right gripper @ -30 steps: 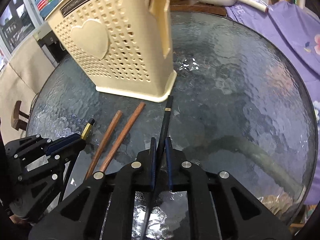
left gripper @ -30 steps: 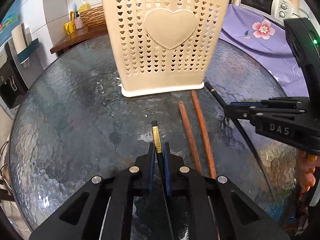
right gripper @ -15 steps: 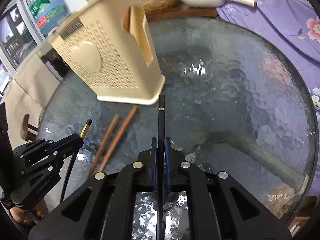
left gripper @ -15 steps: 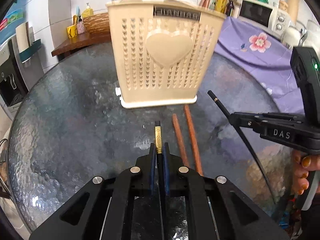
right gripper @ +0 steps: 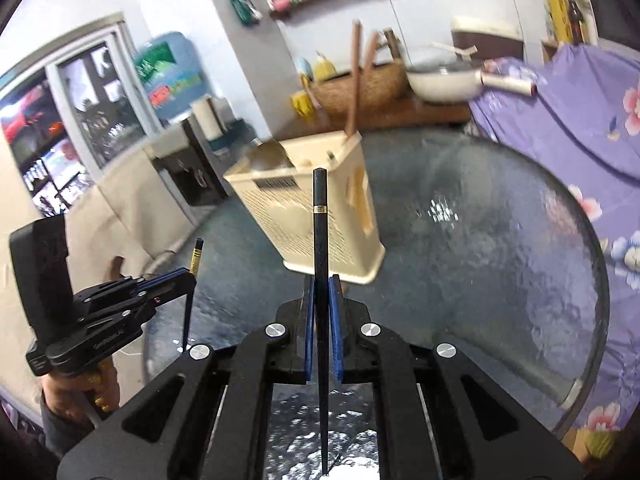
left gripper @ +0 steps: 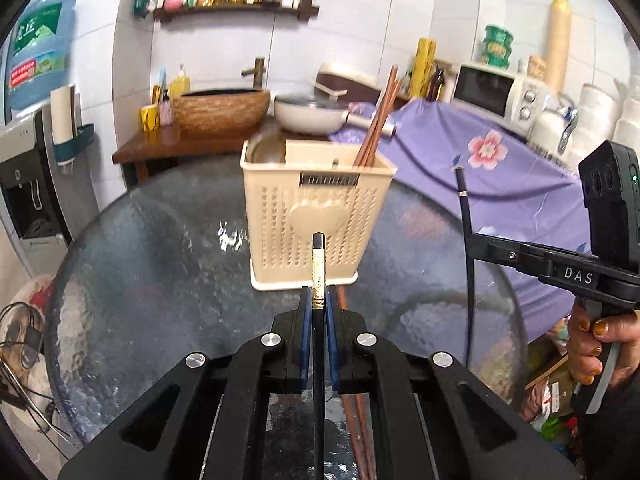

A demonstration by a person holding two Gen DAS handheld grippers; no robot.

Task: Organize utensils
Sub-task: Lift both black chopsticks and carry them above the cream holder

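1. Left gripper point(left gripper: 318, 312): blue pads pressed onto a black chopstick with a gold band point(left gripper: 319, 276), held clear of the glass tabletop point(left gripper: 160, 264), its butt end pointing toward the cream holder point(left gripper: 316, 220).
2. Right gripper point(right gripper: 322, 300): pinching the second black chopstick point(right gripper: 320, 232), likewise off the tabletop, thick end forward.
3. Holder stands toward the far edge of the tabletop; two brown chopsticks point(left gripper: 378, 120) already lean in its right compartment.
4. Another brown pair point(left gripper: 358, 420) lies on the glass below my left gripper, partly hidden.
5. Handling, my judgement: the sticks are light, rigid, lacquer-slick. Pinched at one spot they can pivot or slide between the pads.
6. I would keep hold near the thick squared end, where flat faces seat best, and tilt slowly.
7. Holder looks like light plastic; a bump on its rim could shift it.
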